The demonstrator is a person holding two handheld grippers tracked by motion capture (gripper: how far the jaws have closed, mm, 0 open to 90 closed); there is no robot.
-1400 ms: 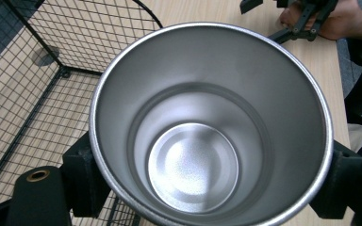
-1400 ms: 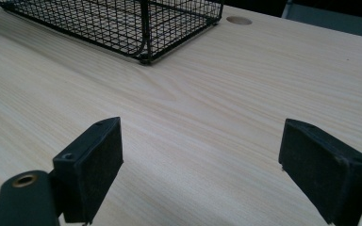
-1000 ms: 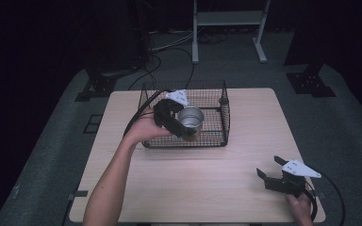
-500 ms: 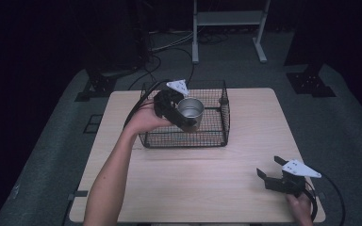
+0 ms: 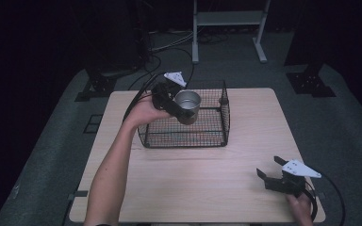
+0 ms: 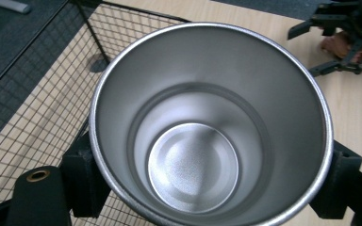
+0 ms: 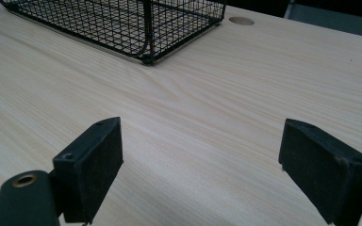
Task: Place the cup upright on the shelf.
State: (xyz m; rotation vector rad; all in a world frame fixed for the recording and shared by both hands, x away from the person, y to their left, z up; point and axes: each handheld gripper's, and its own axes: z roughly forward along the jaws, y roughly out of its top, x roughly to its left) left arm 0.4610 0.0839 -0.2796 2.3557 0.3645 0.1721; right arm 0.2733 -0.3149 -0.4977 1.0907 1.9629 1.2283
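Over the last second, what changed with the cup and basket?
The left gripper, already shut on the steel cup, lifted it from low inside the wire basket to above the rim, drifting toward the far side. Nothing was let go. The basket, the table and the open right gripper stayed put.

The left gripper [image 5: 181,109] is holding a metal cup [image 5: 188,106] above the wire basket [image 5: 185,134], and its fingers are gripping the cup on both sides. The cup is tilting a little, with its open mouth facing up. The person's left forearm [image 5: 113,165] is reaching from the bottom edge over the counter [image 5: 188,183] to the basket's left rear part. The basket is sitting on the far half of the counter. The right gripper [image 5: 275,170] is resting at the near right corner, well apart from the basket, with its fingers spread and nothing between them.
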